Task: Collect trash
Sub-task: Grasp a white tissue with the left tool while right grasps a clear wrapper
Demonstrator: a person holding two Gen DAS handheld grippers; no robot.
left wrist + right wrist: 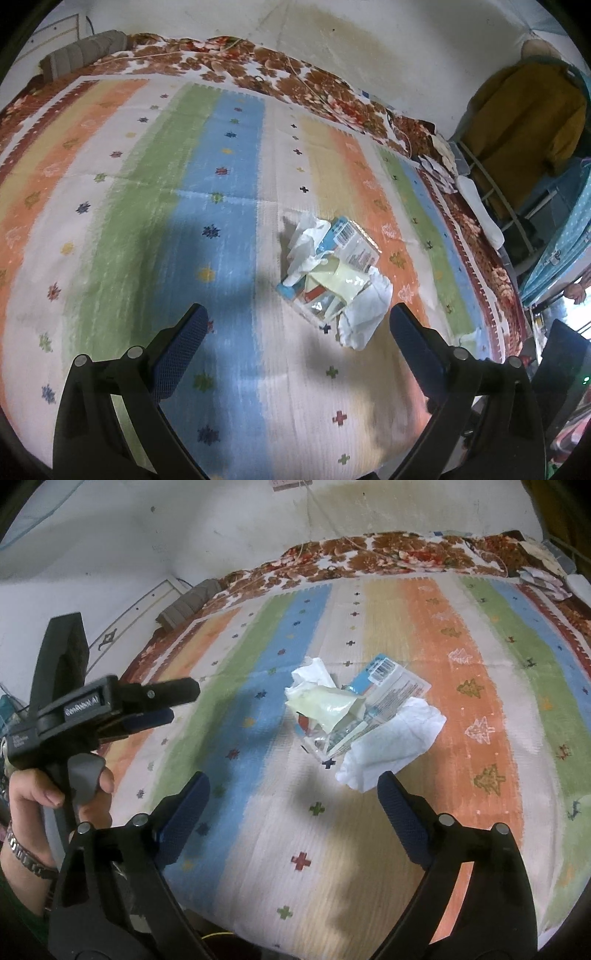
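A small heap of trash [334,271] lies on a striped mat [155,192] on a bed: crumpled white tissue [364,314], a pale yellow wrapper [341,278] and a clear packet with a barcode [354,242]. My left gripper [297,325] is open and empty, hovering just short of the heap. In the right wrist view the heap [356,716] lies ahead of my right gripper [293,790], which is open and empty. The left gripper [162,703] shows there at the left, held by a hand.
A floral blanket [295,77] borders the mat along a stained wall. A folded grey cloth [85,51] lies at the bed's far corner. A rack with a yellow garment [524,122] stands to the right of the bed.
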